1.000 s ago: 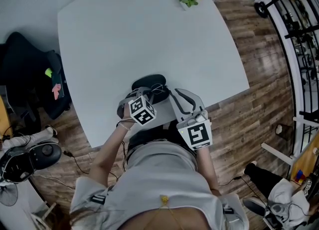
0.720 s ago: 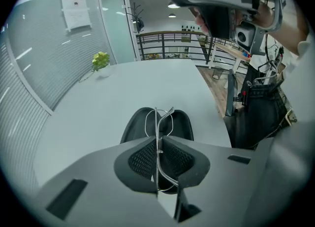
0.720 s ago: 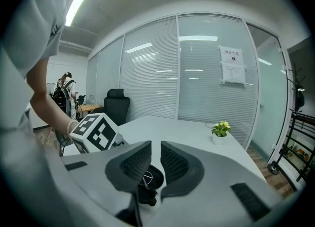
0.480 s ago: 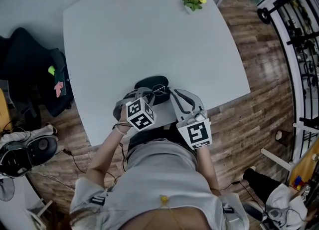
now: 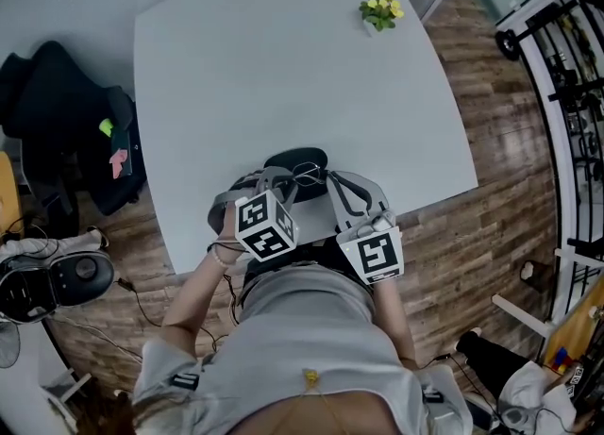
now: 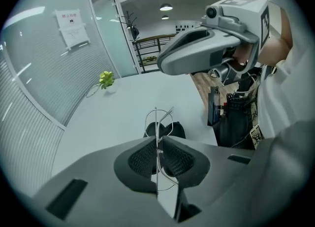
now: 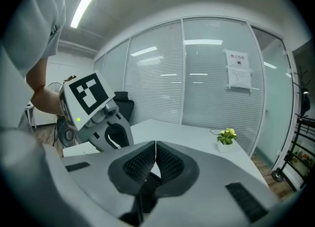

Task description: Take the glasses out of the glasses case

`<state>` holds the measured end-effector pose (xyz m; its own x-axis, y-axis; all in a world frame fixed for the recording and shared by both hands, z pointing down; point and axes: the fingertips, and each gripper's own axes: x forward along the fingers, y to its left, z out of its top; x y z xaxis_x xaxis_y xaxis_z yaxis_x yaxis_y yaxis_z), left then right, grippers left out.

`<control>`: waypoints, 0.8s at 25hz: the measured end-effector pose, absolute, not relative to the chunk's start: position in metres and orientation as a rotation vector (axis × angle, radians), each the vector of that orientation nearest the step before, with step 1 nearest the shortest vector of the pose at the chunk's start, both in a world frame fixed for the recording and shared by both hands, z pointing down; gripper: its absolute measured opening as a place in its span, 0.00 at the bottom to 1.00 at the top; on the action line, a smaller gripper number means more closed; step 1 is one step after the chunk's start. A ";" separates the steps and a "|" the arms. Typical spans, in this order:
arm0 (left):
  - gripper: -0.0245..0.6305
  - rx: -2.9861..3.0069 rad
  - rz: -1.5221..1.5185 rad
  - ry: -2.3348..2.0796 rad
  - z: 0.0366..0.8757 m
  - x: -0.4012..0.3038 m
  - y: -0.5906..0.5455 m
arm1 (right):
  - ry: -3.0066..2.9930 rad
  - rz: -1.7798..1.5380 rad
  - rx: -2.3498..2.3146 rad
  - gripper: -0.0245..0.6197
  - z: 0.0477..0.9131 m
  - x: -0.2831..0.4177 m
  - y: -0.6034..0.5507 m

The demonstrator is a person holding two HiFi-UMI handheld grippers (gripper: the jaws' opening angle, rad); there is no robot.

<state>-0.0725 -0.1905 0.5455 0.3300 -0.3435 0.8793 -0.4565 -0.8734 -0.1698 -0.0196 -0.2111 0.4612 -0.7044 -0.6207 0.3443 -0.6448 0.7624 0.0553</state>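
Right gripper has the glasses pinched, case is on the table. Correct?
No. The left gripper holds the glasses, as the left gripper view shows; the right gripper is shut on nothing. The case is on the table.

Only a dark sliver of the glasses case (image 6: 175, 130) shows behind the left gripper (image 6: 158, 147); its closed jaws cover the lower rims of the wire glasses (image 6: 156, 121); the wall notice (image 6: 72, 22) carries print too small to read.
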 end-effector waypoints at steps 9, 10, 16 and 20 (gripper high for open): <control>0.13 2.495 1.573 -0.768 0.520 -0.071 -0.186 | -2.637 0.080 0.962 0.06 0.452 -0.025 -0.211; 0.13 2.496 1.575 -0.768 0.519 -0.072 -0.186 | -2.636 0.076 0.960 0.06 0.452 -0.026 -0.210; 0.13 2.504 1.574 -0.764 0.516 -0.072 -0.182 | -2.639 0.063 0.953 0.06 0.449 -0.030 -0.207; 0.13 2.505 1.566 -0.762 0.515 -0.071 -0.182 | -2.637 0.051 0.951 0.06 0.447 -0.031 -0.206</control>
<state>-0.0714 -0.1816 0.5152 0.3496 -0.3629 0.8638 -0.4561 -0.8713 -0.1815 -0.0308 -0.2063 0.4470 -0.7199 -0.6142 0.3234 -0.6261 0.7757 0.0794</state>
